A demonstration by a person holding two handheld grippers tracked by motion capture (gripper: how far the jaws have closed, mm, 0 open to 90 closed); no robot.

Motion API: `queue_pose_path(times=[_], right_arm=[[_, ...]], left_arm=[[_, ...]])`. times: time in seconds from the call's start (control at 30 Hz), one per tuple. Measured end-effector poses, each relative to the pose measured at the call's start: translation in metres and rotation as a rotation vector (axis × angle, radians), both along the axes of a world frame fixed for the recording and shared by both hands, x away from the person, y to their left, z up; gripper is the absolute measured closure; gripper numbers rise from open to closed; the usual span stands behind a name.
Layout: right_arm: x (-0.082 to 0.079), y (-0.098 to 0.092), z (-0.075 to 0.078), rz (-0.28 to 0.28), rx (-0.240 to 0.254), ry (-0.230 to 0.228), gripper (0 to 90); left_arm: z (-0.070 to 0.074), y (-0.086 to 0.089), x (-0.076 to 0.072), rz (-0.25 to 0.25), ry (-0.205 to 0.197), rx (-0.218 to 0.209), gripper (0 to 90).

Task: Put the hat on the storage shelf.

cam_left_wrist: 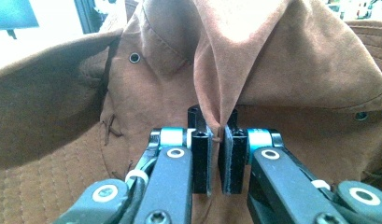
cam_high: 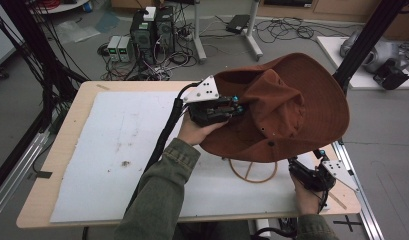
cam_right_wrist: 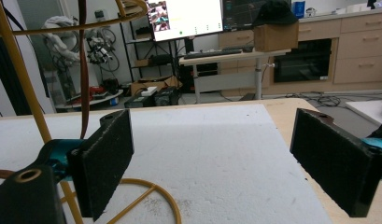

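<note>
Rust-brown suede wide-brimmed hat (cam_high: 287, 107) held up above the right half of the table, over a yellow wire hat stand (cam_high: 253, 170) whose round base lies on the white foam sheet (cam_high: 117, 150). Tilted steeply: crown turned toward the left and toward the person, brim standing almost on edge as a broad oval. Long axis of that oval running from the lower left, near the sleeve, up to the far right, past the table edge. Crown crumpled and dented, small metal eyelets showing in its side.

Left gripper (cam_high: 231, 107) at the crown, pointing rightward into the hat, grey three-cornered plate on top, thick black cable trailing down toward the green sleeve (cam_high: 162, 200). In the left gripper view, jaws pinched tight on a hanging fold of the suede (cam_left_wrist: 216, 93), pads nearly meeting with the cloth between them; brim curving away on the left side of that view.

Right gripper (cam_high: 312, 172) low at the table's right front corner, just beside the stand's base and under the hat's brim. In the right gripper view, jaws spread wide with nothing between them, foam sheet beyond and yellow wire hoops rising on the left.
</note>
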State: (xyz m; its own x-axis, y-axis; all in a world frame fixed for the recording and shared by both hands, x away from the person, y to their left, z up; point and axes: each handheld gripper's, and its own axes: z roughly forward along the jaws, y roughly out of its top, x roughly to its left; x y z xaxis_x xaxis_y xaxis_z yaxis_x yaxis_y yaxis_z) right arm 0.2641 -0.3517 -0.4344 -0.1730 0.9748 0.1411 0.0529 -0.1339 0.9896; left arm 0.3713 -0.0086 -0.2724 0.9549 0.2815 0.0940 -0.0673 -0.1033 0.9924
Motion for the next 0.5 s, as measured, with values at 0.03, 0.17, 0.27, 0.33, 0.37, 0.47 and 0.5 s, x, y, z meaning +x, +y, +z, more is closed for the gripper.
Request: queue_pose_path(times=[0.03,0.17,0.27,0.33,0.37,0.47,0.5], right_arm=[[0.000,0.000,0.000,0.002,-0.003,0.000,12.6],[0.001,0.000,0.000,0.003,-0.006,-0.002,12.5],[0.001,0.001,0.000,0.006,-0.009,-0.002,12.5],[0.001,0.001,0.000,0.007,-0.004,0.002,12.6],[0.001,0.001,0.000,0.007,-0.004,0.002,12.5],[0.002,0.001,0.000,0.010,-0.008,0.000,12.5],[0.002,0.002,0.000,0.012,-0.005,0.004,12.6]], left_arm=[[0.000,0.000,0.000,0.000,0.002,0.005,84.5],[0.001,-0.003,0.000,-0.006,0.003,0.024,84.4],[0.002,-0.006,-0.001,-0.008,0.000,0.041,84.3],[0.002,-0.008,-0.001,-0.011,0.000,0.057,84.1],[0.003,-0.009,-0.001,-0.015,0.003,0.068,84.0],[0.003,-0.013,-0.001,-0.034,0.007,0.103,83.9],[0.002,-0.015,-0.001,-0.037,0.006,0.116,83.8]])
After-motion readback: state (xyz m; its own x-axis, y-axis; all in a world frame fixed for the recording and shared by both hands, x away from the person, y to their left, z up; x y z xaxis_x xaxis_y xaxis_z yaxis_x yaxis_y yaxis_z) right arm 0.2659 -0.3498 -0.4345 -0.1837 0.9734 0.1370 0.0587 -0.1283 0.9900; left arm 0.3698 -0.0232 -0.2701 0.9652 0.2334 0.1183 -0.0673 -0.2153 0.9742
